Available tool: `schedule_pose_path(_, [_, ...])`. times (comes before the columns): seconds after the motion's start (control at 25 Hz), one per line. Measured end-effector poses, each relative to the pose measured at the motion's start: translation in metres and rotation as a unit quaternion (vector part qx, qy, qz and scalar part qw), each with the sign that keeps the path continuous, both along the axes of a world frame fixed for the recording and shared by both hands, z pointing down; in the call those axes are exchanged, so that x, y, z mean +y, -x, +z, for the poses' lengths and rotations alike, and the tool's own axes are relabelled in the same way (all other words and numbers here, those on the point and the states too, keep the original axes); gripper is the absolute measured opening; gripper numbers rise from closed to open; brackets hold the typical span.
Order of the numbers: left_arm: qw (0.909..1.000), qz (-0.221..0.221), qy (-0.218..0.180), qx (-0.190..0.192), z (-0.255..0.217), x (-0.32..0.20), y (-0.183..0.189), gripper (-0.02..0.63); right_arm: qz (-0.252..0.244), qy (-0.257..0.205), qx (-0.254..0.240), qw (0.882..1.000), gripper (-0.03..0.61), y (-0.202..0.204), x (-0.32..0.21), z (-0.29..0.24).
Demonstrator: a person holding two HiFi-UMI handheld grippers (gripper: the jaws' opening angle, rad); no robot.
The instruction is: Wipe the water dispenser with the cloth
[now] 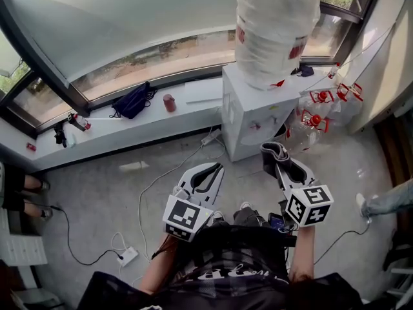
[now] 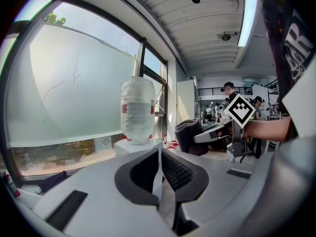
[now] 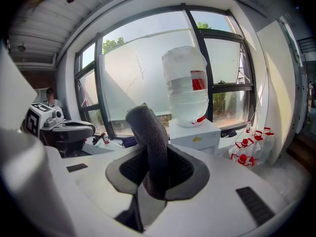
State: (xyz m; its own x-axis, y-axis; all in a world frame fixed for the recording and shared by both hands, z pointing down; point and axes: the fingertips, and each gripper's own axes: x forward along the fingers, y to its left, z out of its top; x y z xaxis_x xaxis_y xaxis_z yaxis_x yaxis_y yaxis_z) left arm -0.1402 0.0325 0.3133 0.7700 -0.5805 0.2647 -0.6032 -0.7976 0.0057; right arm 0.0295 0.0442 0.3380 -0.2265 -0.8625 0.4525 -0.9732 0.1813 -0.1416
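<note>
The white water dispenser (image 1: 248,112) stands against the window sill with a wrapped water bottle (image 1: 274,28) on top. My right gripper (image 1: 276,155) is shut on a dark grey cloth (image 1: 274,152), held a short way in front of the dispenser's front face. In the right gripper view the cloth (image 3: 148,132) sticks up between the jaws, with the dispenser (image 3: 195,135) beyond. My left gripper (image 1: 213,172) is shut with nothing in it, left of the dispenser and lower. The left gripper view shows its pads (image 2: 173,169) almost together, with the dispenser (image 2: 136,144) ahead.
Along the window sill (image 1: 97,137) lie a dark bag (image 1: 132,100) and a red cup (image 1: 169,102). Empty jugs with red caps (image 1: 322,105) stand right of the dispenser. Cables and a power strip (image 1: 127,257) lie on the floor. A person's legs (image 1: 19,192) show at left.
</note>
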Motion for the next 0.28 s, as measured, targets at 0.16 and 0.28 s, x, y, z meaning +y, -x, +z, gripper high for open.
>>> schedule_pose_path(0.16, [1.0,-0.003,-0.002,0.001,-0.0009,0.0014,0.0026,0.028,-0.005,-0.001,0.0,1.0,0.101,0.0039,-0.0007,0.0004])
schedule_pose_path(0.28, [1.0,-0.003,-0.002,0.0,0.0003,0.0032,0.0053,0.028,-0.006,0.001,0.001,1.0,0.101,0.0075,0.0005,0.0025])
